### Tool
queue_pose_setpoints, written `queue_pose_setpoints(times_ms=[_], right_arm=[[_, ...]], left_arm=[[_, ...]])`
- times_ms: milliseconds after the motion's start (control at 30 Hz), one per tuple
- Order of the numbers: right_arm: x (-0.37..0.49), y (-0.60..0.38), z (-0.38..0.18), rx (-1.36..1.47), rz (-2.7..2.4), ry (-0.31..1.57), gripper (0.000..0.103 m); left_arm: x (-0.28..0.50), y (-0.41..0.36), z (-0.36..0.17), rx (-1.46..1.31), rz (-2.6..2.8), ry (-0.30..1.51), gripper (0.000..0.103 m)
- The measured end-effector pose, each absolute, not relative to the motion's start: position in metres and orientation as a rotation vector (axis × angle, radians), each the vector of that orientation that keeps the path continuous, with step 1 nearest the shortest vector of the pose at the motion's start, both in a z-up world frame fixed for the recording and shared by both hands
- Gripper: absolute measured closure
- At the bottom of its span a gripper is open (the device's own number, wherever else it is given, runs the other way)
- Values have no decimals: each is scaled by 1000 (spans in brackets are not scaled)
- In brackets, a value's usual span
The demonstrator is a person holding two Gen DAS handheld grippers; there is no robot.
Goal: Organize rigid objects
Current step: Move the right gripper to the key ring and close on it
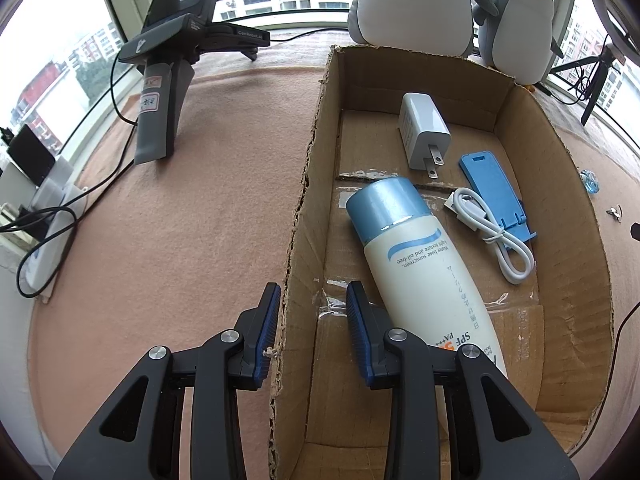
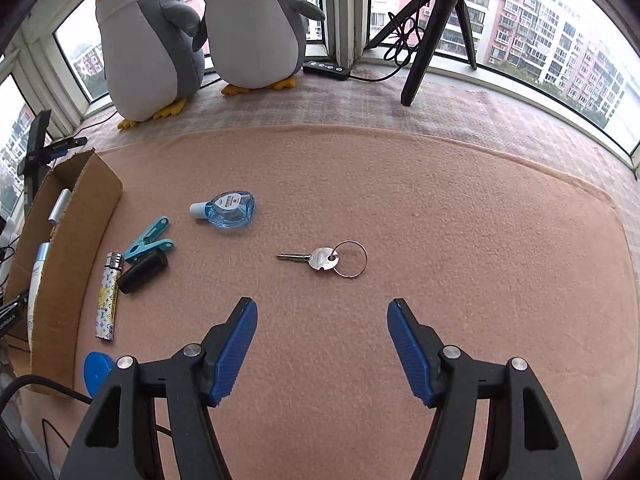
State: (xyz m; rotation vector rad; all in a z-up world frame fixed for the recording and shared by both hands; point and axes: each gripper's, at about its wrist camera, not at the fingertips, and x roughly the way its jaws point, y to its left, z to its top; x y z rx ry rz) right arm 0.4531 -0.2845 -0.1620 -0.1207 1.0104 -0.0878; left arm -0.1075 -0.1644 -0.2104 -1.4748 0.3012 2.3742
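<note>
A cardboard box [image 1: 560,208] holds a sunscreen bottle [image 1: 424,264], a white charger [image 1: 422,132], a blue phone stand [image 1: 492,188] and a coiled white cable [image 1: 492,232]. My left gripper [image 1: 313,286] straddles the box's torn left wall. Its jaws stand narrowly apart, one pad against the wall's outer side and the other inside the box, clear of the wall. My right gripper [image 2: 320,304] hangs open over the pink mat with nothing between its fingers. A key on a ring [image 2: 322,259] lies just ahead of it. Left of the key lie a blue correction tape [image 2: 228,210], a teal clip [image 2: 148,240], a black cylinder [image 2: 142,272] and a patterned lighter [image 2: 108,300].
Two plush penguins [image 2: 200,32] stand at the window. A black tripod [image 2: 432,40] is at the back right, and another gripper device [image 1: 168,80] rests on the mat left of the box. Cables and chargers [image 1: 44,220] crowd the left edge. A blue disc [image 2: 96,372] lies by the box corner.
</note>
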Motion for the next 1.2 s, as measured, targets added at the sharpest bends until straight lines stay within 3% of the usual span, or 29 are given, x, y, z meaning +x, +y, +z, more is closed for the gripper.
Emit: queue_pose_setpoints(times_ms=[233, 433, 1033, 1200], right_arm=[[474, -313, -157, 5, -33, 1003, 57], [488, -320, -160, -89, 54, 1046, 62], [503, -317, -173, -289, 248, 1080, 63], [501, -316, -173, -298, 259, 1077, 83]], left_arm=[[-107, -164, -211, -1472, 2372, 309, 72], [-107, -165, -211, -1469, 2368, 305, 72], [-102, -154, -210, -1477, 2398, 411, 69], [-101, -154, -209, -1478, 2399, 418, 69]])
